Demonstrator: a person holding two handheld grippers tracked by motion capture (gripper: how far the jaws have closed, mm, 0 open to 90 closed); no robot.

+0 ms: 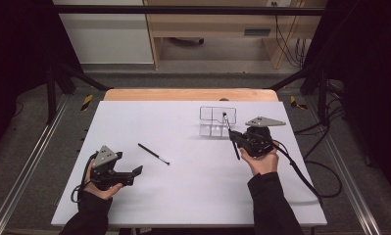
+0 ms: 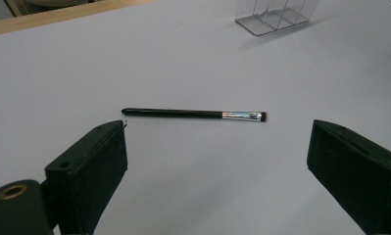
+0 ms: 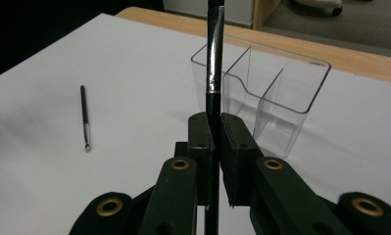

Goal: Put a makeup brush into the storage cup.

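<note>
Two brushes, one clamped, one loose on the table

High view: right gripper (image 1: pixel 231 138) sits w/ a held brush (image 1: pixel 231 135) between its jaws, brush tip up over the clear organizer (image 1: pixel 217 121), which stands just ahead of the jaws. Left gripper (image 1: pixel 137 171) rests low on the white table (image 1: pixel 193 196), jaws apart; the loose brush (image 1: pixel 153 153) lies ahead of them, not touching.

Left gripper view: jaws wide apart, nothing between. Loose brush (image 2: pixel 193 114) lies crosswise just beyond the jaw tips, ferrule end toward the right-hand jaw. Organizer (image 2: pixel 272 14) well beyond.

Right gripper view: jaws closed tight on the held brush (image 3: pixel 213 58), handle rising straight up out of them. Organizer (image 3: pixel 301 93) directly past the jaws, its compartments open-topped. Loose brush (image 3: pixel 85 117) far off to the jaws' left.
</note>
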